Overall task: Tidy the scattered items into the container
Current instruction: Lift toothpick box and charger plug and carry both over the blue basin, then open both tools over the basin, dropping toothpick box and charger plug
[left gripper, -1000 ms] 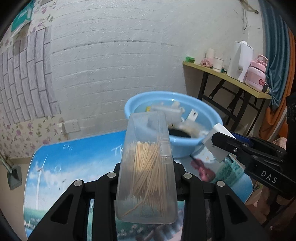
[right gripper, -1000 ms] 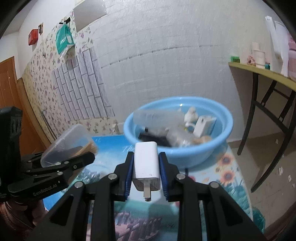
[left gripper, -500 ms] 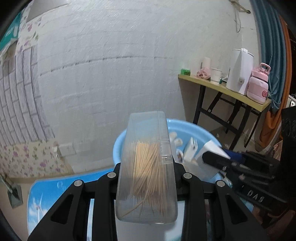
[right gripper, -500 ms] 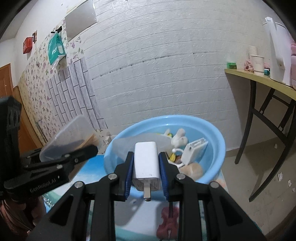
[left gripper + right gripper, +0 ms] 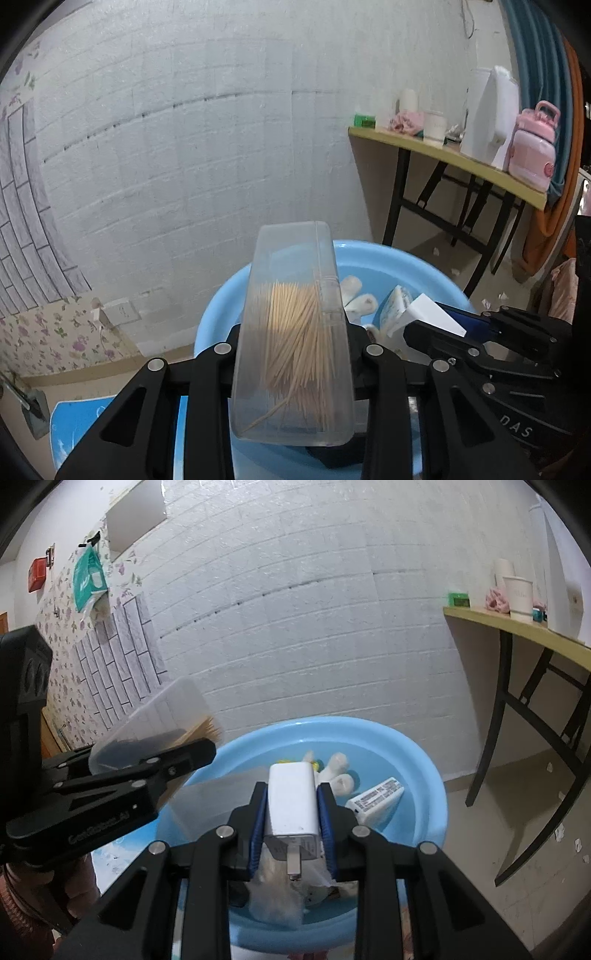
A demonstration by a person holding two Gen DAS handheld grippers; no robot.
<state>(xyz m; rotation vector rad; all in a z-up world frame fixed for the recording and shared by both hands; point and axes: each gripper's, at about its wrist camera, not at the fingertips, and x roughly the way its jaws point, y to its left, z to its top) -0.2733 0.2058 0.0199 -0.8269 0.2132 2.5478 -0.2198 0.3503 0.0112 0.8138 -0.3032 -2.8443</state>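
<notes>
Already in blue basin [image 5: 424,775], ahead of and below both claws: small white box [image 5: 375,805], pale plush toy [image 5: 338,771], clear plastic piece, dark item, misc. bits at bottom. In transit, not yet released: left gripper [image 5: 293,354] clamped on clear toothpick box [image 5: 293,343], held above near-left part of basin; right gripper [image 5: 293,827] clamped on white charger plug [image 5: 291,805], prongs toward camera, over basin interior. Remaining, est.: open both claws, drop both items in; further strays on table not visible, so can't tell.

"DAS" on right claw [image 5: 436,332]
</notes>
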